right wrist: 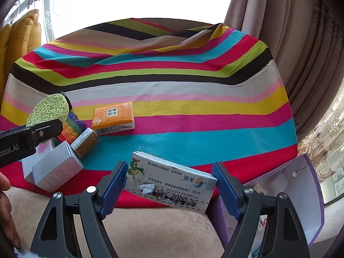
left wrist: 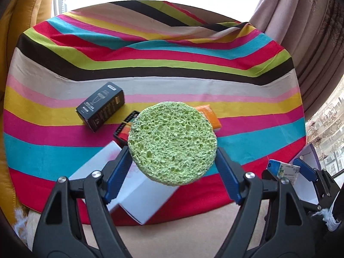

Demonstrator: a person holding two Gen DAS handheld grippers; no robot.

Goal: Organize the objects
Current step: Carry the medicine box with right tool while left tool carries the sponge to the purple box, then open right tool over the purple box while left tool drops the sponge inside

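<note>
My left gripper (left wrist: 173, 167) is shut on a round green sponge (left wrist: 172, 142) and holds it above the striped cloth (left wrist: 172, 86). The sponge also shows in the right wrist view (right wrist: 48, 109), at the left. My right gripper (right wrist: 169, 185) is shut on a white medicine carton (right wrist: 169, 181) with green and orange print, held over the cloth's near edge. It also shows in the left wrist view (left wrist: 283, 172) at the right. A black box (left wrist: 101, 106), an orange tissue pack (right wrist: 112, 117), a white box (right wrist: 57, 171) and a rainbow-striped item (right wrist: 71, 129) lie on the cloth.
A purple-edged white open box (right wrist: 301, 193) stands at the right, beside the cloth. Beige curtains (right wrist: 279, 32) hang at the right. A yellow cushion (left wrist: 25, 21) is at the far left. A beige surface (right wrist: 150, 225) lies under the grippers.
</note>
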